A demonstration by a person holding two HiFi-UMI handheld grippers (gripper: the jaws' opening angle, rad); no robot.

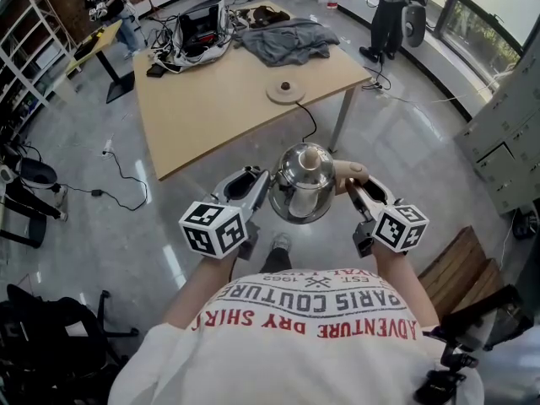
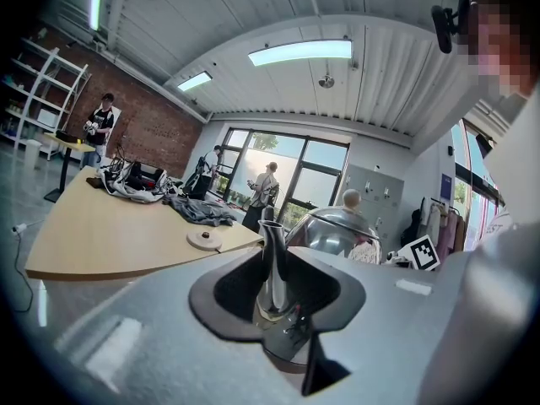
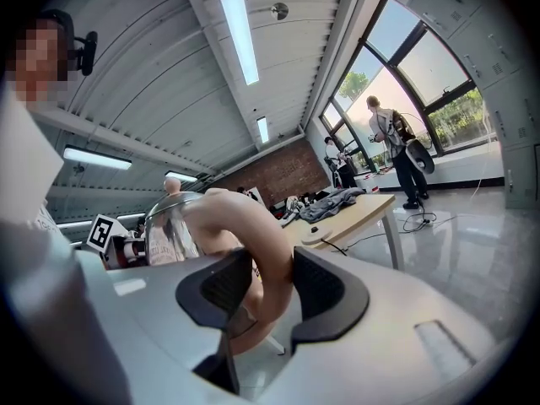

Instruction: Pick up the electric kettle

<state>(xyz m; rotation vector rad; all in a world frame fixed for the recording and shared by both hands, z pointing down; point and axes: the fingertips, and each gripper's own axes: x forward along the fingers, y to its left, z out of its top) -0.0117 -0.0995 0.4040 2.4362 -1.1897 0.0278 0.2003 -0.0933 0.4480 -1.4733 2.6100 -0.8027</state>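
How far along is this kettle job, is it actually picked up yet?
Looks done: the shiny steel electric kettle is off its round beige base on the wooden table and hangs over the floor. In hand: the left gripper is shut on its spout, and the right gripper on its pale curved handle. Left: nothing that I can see of the pick-up itself.

Open workshop-like office: brick wall (image 2: 156, 129), shelving (image 1: 32, 51), cluttered table (image 1: 219, 104).
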